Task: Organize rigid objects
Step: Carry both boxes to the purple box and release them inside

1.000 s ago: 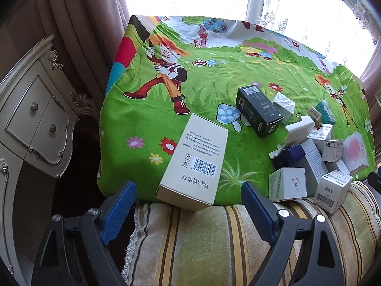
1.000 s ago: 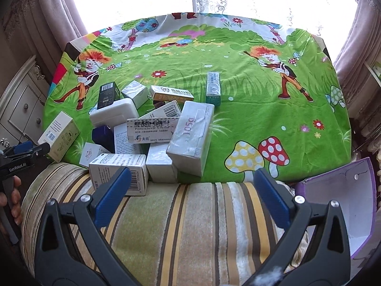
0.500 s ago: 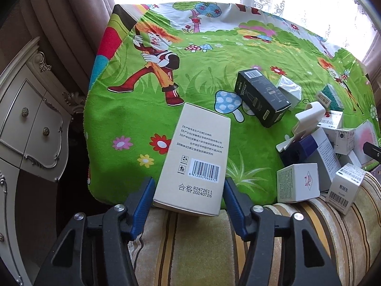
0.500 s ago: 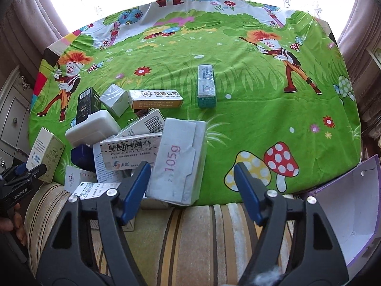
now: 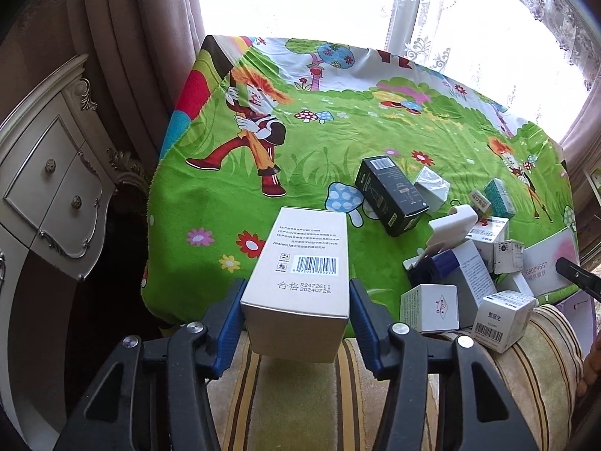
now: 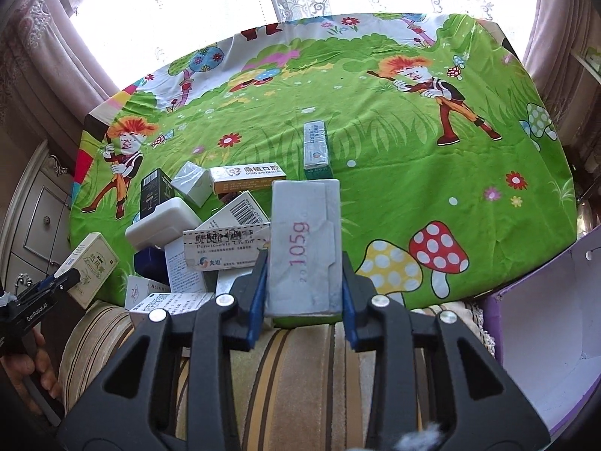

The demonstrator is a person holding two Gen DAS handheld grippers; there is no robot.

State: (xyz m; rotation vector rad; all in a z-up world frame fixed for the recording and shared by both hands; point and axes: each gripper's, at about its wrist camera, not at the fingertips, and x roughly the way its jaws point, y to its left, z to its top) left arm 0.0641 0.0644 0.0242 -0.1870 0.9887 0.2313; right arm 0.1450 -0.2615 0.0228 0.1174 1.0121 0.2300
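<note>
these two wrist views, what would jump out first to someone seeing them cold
The loud green cartoon tablecloth with its mushrooms and orange-haired figures fills both views. Close in, each gripper is closing on a box: the left gripper has a white barcoded carton between its blue pads, the right gripper a pale grey pack stamped 105g. A jumble of small medicine boxes crowds the cloth's near edge.

A long white cardboard box with a barcode (image 5: 306,267) lies lengthwise; a grey wrapped block stamped 105g (image 6: 304,248) lies beside piled small cartons (image 6: 195,240).
</note>
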